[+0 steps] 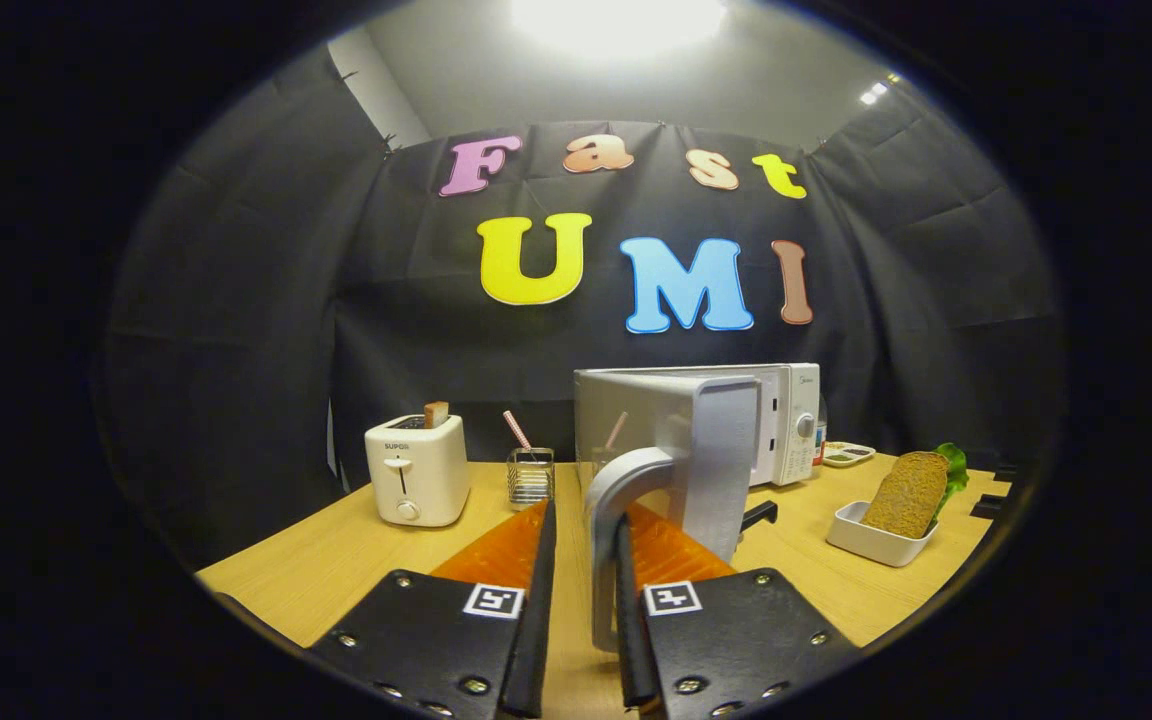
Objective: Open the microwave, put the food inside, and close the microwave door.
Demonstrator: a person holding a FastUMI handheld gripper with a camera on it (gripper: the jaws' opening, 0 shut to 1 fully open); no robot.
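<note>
At the bottom centre of the frame the gripper (584,560) has its fingers close together around the grey door handle (604,520), which stands between them; whether both press on it I cannot tell. Just beyond, the microwave door (711,450) stands swung open from the white microwave (786,420). At right, bread (904,493) leans in a white dish (871,540). At left stands a toaster (417,470).

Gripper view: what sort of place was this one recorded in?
Probably a staged kitchen corner in a recording booth: a wooden table before a black cloth wall holds a microwave with its door swung open, a toaster and bread in a dish. The gripper has its fingers around the door handle.
</note>
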